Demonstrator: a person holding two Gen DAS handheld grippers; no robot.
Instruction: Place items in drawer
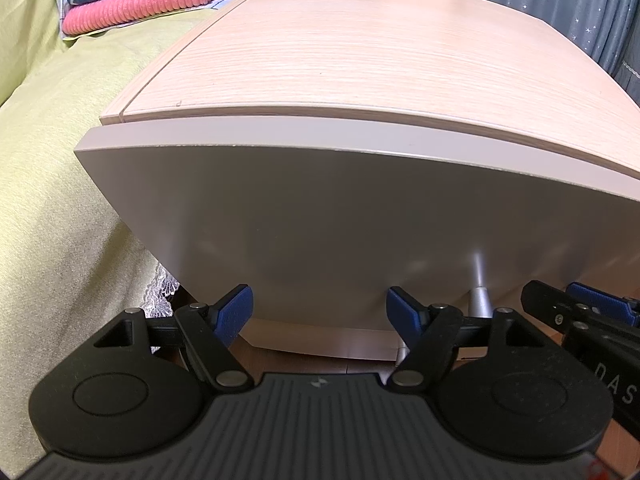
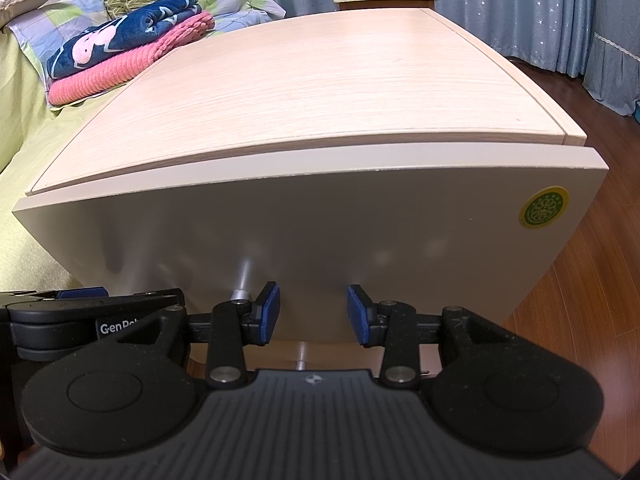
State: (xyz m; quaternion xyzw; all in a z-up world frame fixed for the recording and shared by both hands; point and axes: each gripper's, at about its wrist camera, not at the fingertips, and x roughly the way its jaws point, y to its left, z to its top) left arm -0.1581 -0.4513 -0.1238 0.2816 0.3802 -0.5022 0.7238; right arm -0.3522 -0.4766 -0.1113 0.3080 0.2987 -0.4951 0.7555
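- Drawer front [image 1: 340, 216]: sitting flush under the nightstand top [image 1: 360, 48], closed; no items showing.
- Left gripper [image 1: 319, 312]: hovering released, empty, beside the silver handle [image 1: 479, 296].
- Right gripper [image 2: 313, 312]: hovering released, empty.
- Handling: any pull is best kept square to the front.

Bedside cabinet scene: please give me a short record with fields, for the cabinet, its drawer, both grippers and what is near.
cabinet: light wood-grain cabinet top, nothing lying on it
drawer: plain beige drawer front, shut, with a round green and yellow sticker at its upper right corner
handle: silver metal knob on the drawer front
left gripper: open, empty, facing the drawer front
right gripper: open, empty, facing the drawer front
nearby: folded pink and navy blankets on a yellow-green bedspread
items to store: none visible
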